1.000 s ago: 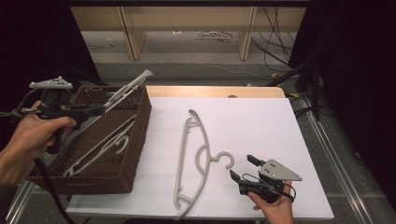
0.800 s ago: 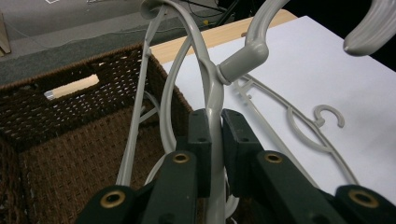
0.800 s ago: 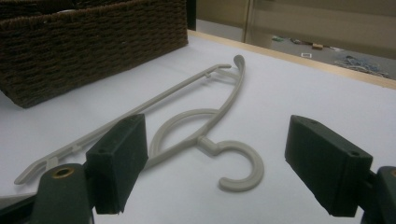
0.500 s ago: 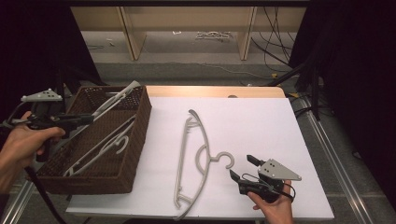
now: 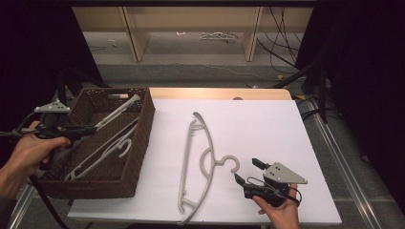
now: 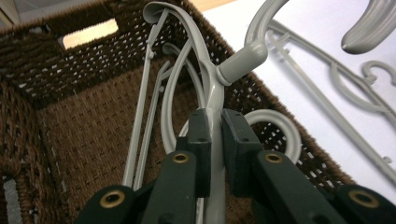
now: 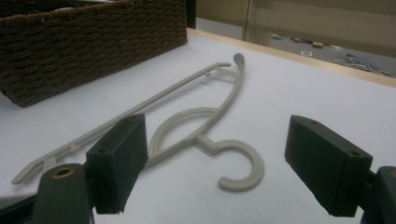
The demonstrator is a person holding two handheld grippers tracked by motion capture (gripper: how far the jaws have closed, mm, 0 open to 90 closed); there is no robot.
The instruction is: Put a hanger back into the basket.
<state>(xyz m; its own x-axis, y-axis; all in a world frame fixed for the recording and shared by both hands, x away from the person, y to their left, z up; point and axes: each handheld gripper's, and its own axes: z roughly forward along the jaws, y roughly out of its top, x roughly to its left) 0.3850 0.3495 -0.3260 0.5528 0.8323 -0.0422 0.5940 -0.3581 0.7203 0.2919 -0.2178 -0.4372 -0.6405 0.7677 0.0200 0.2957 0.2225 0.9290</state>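
Left gripper (image 6: 212, 140) clenched on ribbed grey plastic hanger (image 6: 210, 88) – inside woven brown basket (image 6: 56, 107); right gripper (image 7: 215, 163) released.

A white table top (image 5: 267, 119) stands in a dim room, with a strip of pale wood (image 5: 215, 93) along its far edge. Beyond it lies a grey floor (image 5: 191, 57) with wooden furniture legs (image 5: 133, 33) and loose black cables (image 5: 282, 43). Black curtains (image 5: 363, 71) close off both sides. A metal rail (image 5: 341, 157) runs along the table's right edge.
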